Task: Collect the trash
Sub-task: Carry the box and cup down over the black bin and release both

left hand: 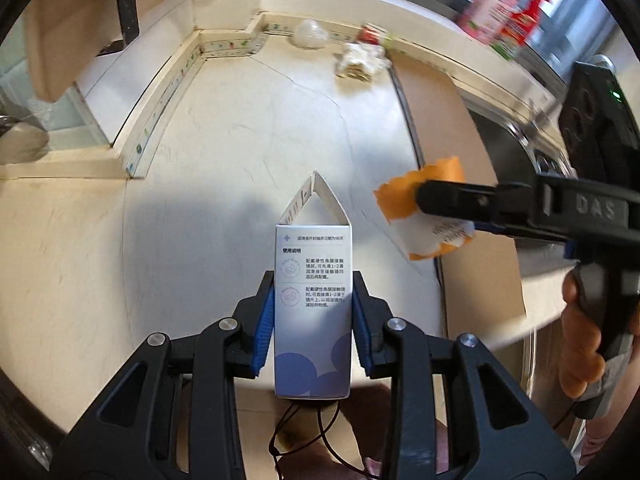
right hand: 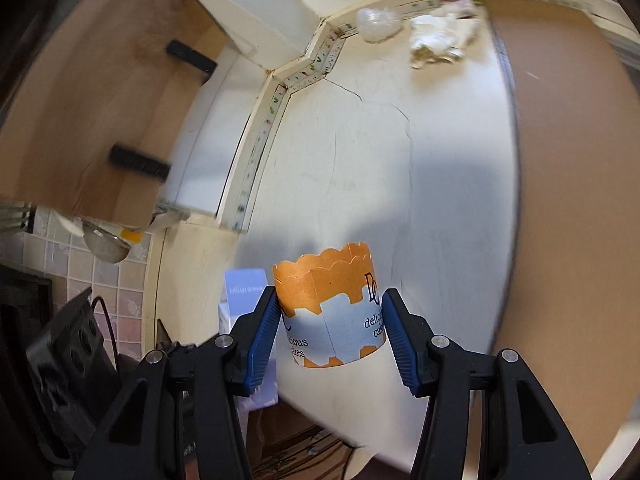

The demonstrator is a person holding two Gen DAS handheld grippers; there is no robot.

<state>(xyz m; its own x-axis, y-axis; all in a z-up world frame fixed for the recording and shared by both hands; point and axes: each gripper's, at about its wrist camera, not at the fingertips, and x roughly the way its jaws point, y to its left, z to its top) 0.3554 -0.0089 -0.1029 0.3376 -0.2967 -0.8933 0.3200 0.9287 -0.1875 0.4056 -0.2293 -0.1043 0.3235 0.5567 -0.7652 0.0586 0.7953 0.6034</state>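
My left gripper (left hand: pixel 313 288) is shut on a tall white and blue carton (left hand: pixel 313 304) with an opened peaked top, held above the cream counter (left hand: pixel 224 128). My right gripper (right hand: pixel 329 300) is shut on an orange and white paper cake cup (right hand: pixel 330 312) with a scalloped rim. In the left wrist view that cup (left hand: pixel 424 208) hangs to the right of the carton, pinched by the right gripper (left hand: pixel 432 200). The carton (right hand: pixel 244 292) shows just left of the cup in the right wrist view. Crumpled white wrappers (left hand: pixel 360 62) and a clear plastic ball (left hand: pixel 310 34) lie at the counter's far edge.
A brown board (left hand: pixel 448 128) covers the counter's right part beside a steel sink (left hand: pixel 532 148). Pink bottles (left hand: pixel 504 8) stand on the far ledge. A wooden cupboard with dark handles (right hand: pixel 140 164) hangs to the left. A hand (left hand: pixel 580 344) grips the right tool.
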